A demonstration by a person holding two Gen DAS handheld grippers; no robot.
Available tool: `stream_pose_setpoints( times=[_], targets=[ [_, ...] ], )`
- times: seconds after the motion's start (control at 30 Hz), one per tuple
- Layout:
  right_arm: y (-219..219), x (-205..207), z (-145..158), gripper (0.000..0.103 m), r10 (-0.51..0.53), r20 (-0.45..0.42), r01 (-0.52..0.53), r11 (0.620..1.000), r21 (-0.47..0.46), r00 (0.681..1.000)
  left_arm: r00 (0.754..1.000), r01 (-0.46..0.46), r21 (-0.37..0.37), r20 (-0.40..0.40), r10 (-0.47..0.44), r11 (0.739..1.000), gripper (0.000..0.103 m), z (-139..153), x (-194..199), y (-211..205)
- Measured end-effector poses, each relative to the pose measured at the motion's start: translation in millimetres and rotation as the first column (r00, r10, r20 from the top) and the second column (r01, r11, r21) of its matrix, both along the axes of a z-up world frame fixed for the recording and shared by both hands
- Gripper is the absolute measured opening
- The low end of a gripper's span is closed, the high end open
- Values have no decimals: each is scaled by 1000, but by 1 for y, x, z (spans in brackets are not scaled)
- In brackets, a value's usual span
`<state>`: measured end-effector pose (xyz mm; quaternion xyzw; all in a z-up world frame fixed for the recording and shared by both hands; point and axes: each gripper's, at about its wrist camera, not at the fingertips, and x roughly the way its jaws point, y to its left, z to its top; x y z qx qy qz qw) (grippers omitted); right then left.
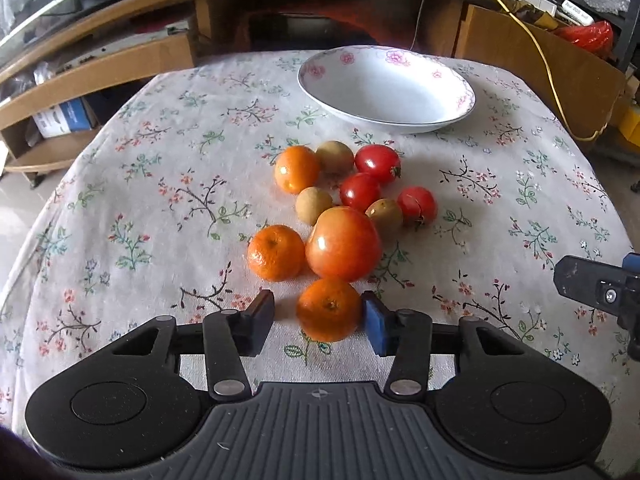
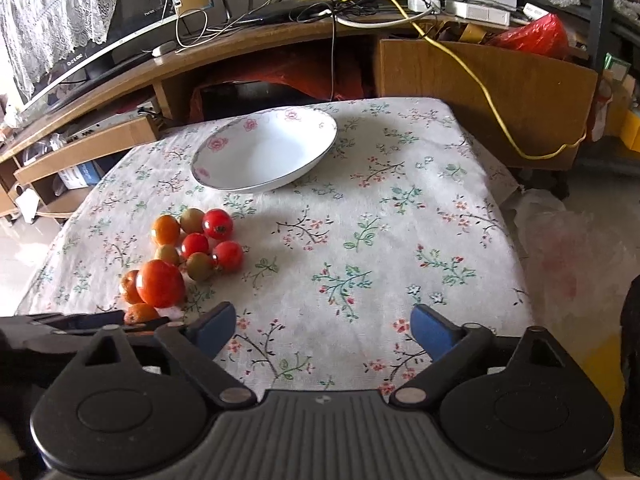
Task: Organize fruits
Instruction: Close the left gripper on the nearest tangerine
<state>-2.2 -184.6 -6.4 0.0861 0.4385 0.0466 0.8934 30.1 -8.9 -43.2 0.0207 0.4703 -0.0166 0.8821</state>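
A cluster of fruit lies mid-table: a large red-orange apple [image 1: 343,243], mandarins [image 1: 276,253], red tomatoes [image 1: 377,163] and small tan longans [image 1: 314,205]. My left gripper [image 1: 318,322] is open around the nearest mandarin [image 1: 329,309]; the right pad touches it and the left pad stands a little apart. An empty white floral bowl [image 1: 386,89] sits at the far side. My right gripper [image 2: 323,330] is open and empty over bare cloth, right of the fruit [image 2: 160,283]. The bowl [image 2: 264,156] shows there too.
The table has a floral cloth [image 1: 160,184]. A wooden desk [image 2: 280,36] with cables and a monitor stands behind it. A cardboard box [image 2: 500,92] stands at the back right. The right gripper's finger shows at the left wrist view's right edge [image 1: 592,284].
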Motion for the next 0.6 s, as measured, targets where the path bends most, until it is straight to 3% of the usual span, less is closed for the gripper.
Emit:
stream_pose_setpoints(
  times=[0.1,0.17,0.27,0.6],
  targets=[
    [0,1,-1,81,11,-4,-11,1000,24,1000,1000,-1,-7,2,1,1000,54,0,1,1],
    [1,2,-1,75,21,-8,-21,999,36,1000,1000,13,-14,6,-13,1000,45,0,1,2],
    [2,3,-2,68,31,-15,-31,998,51,999,999,33,-46,15,-33,998,42,0,0,6],
    [23,10,2,66,120,-3,-120,991,60,993,998,58,-71,-2,-58,996,41,3,-14,17]
  ],
)
